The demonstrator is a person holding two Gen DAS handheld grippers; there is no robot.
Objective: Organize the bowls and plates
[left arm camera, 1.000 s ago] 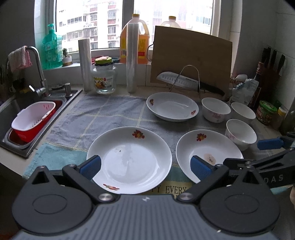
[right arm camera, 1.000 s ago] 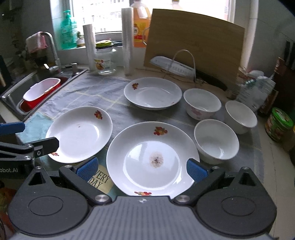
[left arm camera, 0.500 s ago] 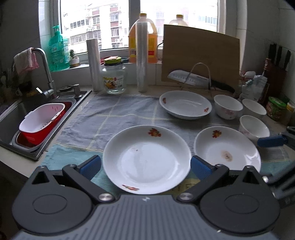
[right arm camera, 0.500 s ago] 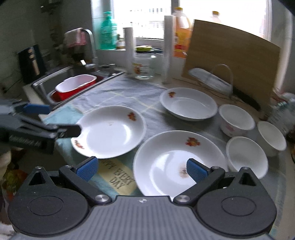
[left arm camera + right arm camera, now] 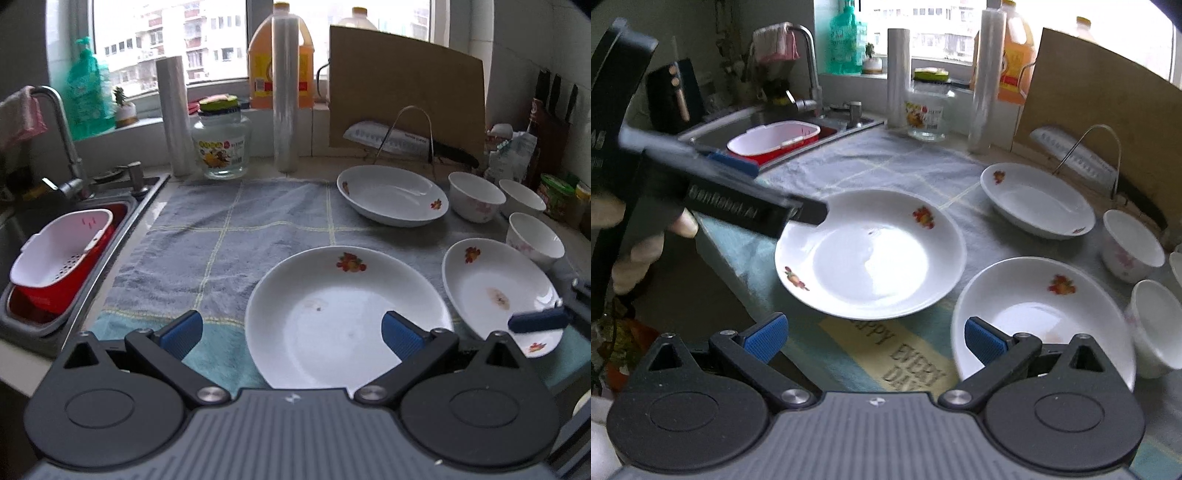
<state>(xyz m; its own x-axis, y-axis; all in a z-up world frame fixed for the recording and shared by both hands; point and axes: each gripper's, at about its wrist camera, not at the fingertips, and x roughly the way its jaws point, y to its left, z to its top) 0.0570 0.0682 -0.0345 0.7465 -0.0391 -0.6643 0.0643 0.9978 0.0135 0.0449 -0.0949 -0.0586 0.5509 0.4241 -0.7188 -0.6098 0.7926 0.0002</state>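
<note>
Left wrist view: the bench point(image 5: 155, 236) carries three plates; the nearest plate point(image 5: 347, 317) lies between the spread, empty left tongs point(image 5: 291, 334). Right tongs point(image 5: 875, 338), also spread, hover beside the stained plate point(image 5: 1041, 314). Best to pinch a rim squarely before stacking.

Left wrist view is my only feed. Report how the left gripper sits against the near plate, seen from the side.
Observer: In the right wrist view, one finger of the left gripper reaches over the edge of the near plate. I cannot tell whether it touches.
Operator: Now give me the right gripper.
Observer: The right gripper is open. One finger is over the stained plate and the other is over the mat lettering.
</note>
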